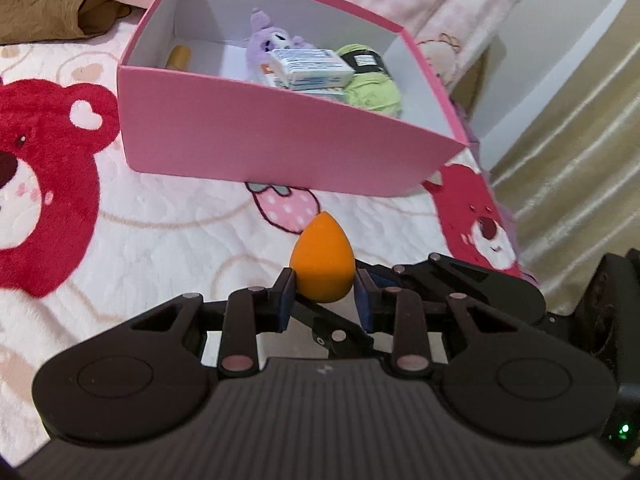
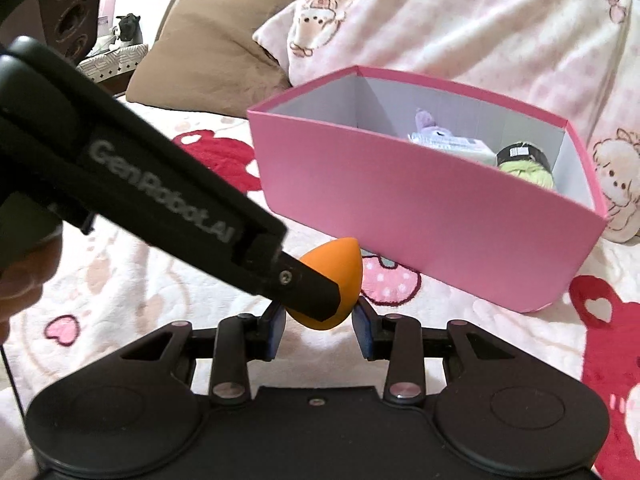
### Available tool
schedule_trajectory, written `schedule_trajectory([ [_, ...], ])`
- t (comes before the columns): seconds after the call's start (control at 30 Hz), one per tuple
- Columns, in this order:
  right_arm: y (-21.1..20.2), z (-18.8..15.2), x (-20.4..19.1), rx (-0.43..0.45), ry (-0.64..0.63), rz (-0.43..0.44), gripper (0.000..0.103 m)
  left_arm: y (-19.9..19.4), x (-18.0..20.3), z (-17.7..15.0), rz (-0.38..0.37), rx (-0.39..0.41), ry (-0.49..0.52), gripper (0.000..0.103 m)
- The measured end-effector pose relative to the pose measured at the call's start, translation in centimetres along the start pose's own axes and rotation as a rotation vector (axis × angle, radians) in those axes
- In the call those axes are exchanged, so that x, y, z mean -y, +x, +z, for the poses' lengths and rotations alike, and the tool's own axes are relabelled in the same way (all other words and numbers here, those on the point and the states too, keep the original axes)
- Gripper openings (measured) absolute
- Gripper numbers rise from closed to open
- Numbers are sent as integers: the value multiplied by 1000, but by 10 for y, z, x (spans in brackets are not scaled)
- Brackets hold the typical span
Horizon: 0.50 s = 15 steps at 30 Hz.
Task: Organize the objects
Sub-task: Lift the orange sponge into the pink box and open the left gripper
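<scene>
My left gripper (image 1: 324,288) is clamped on the orange makeup sponge (image 1: 323,262), pads pressed to both sides, tip toward twelve o'clock. In the right wrist view, my right gripper (image 2: 320,322) brackets the same sponge; its right pad stands just off, the left one I can't tell. The pink box (image 1: 280,140) sits at twelve, holding a purple plush (image 1: 266,40), a tissue pack (image 1: 310,66) and green yarn (image 1: 374,90).

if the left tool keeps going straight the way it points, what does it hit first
Likely the near wall of the pink box. The left tool, shut on the orange sponge, points at it over the bear blanket; depth is unclear, so it could meet the blanket first.
</scene>
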State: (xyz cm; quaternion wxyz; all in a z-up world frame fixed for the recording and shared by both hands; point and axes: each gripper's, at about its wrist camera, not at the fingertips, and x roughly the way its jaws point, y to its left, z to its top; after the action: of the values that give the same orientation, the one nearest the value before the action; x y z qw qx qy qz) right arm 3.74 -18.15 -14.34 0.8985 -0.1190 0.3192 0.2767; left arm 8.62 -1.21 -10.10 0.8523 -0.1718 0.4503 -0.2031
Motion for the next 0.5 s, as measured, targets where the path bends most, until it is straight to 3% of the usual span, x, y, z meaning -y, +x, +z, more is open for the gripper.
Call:
schedule_trajectory([
  [0.3, -17, 28, -25, -27, -28, 7, 40, -38, 16, 4, 36, -54, 11, 29],
  [0.5, -49, 58, -31, -24, -56, -5, 40, -68, 39, 24, 31, -68, 78, 29],
])
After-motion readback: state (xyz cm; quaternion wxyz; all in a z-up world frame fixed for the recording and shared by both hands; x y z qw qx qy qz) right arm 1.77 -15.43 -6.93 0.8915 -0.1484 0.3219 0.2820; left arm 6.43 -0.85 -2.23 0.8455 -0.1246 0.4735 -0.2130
